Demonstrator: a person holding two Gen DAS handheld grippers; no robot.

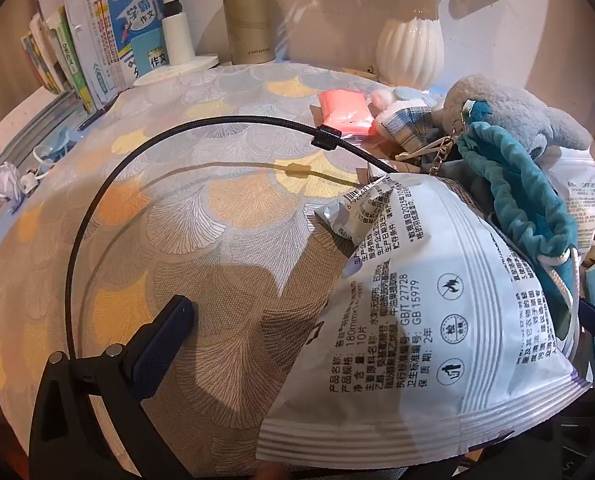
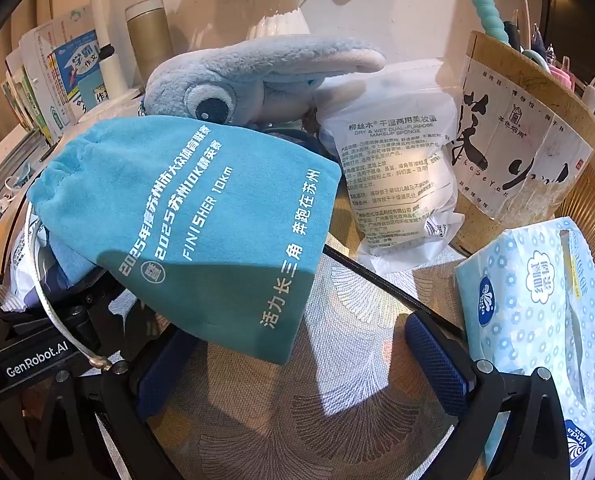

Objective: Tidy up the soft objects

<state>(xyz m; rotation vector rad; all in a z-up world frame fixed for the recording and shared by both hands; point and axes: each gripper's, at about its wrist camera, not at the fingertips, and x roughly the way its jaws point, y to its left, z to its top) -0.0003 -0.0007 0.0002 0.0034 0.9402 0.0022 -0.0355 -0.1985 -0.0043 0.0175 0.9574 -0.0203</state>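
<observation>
Right wrist view: the right gripper (image 2: pixel 301 364) stands wide and empty over the table (image 2: pixel 337 420), the teal pouch (image 2: pixel 201 220) draped just ahead of its left finger, leaning on the plush (image 2: pixel 257 80), seemingly next to grasp. Left wrist view: the left gripper (image 1: pixel 377 320) is equally wide, and the wipes pack (image 1: pixel 417 320) lies between its fingers, ungripped, heaped with the other soft things.
</observation>
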